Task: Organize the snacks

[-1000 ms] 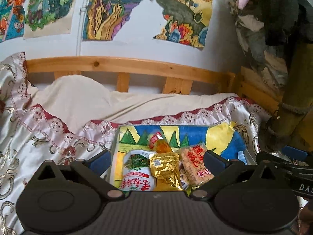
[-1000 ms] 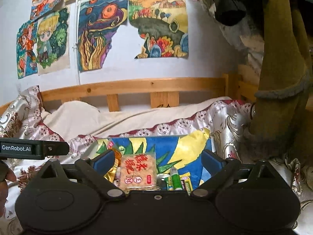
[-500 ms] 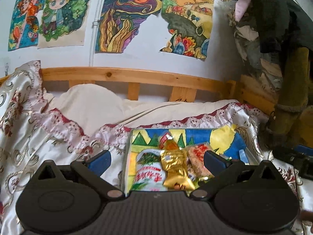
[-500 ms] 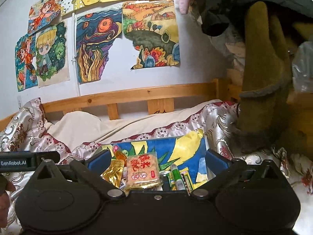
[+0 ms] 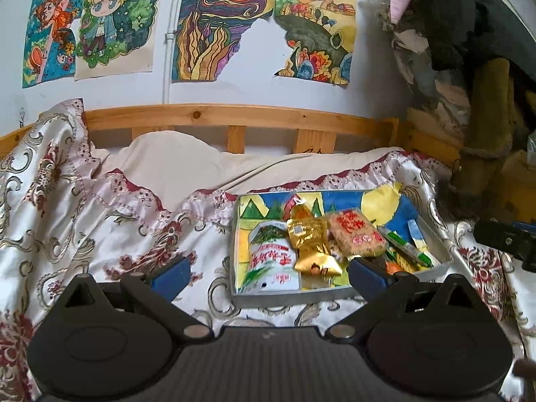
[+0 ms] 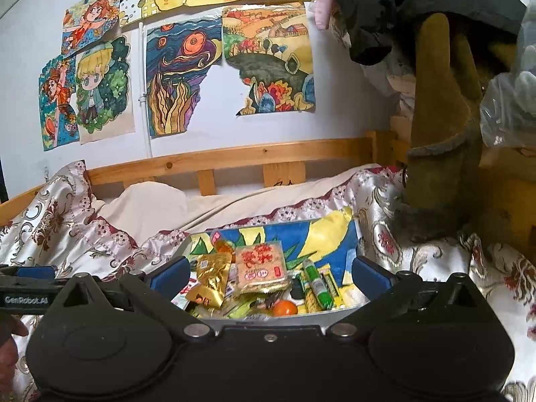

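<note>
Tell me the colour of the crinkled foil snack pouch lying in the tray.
Gold: the foil pouch is shiny gold, clearest in the left wrist view.

White lettering "GenRobot.AI" stands on the black bar of the left gripper (image 6: 25, 298), left of the shallow grey tray (image 6: 301, 316). Inside that tray, the flat orange cracker packet (image 6: 261, 266) and the white-and-red pouch (image 5: 273, 261) carry red Chinese characters, too small to read.
</note>
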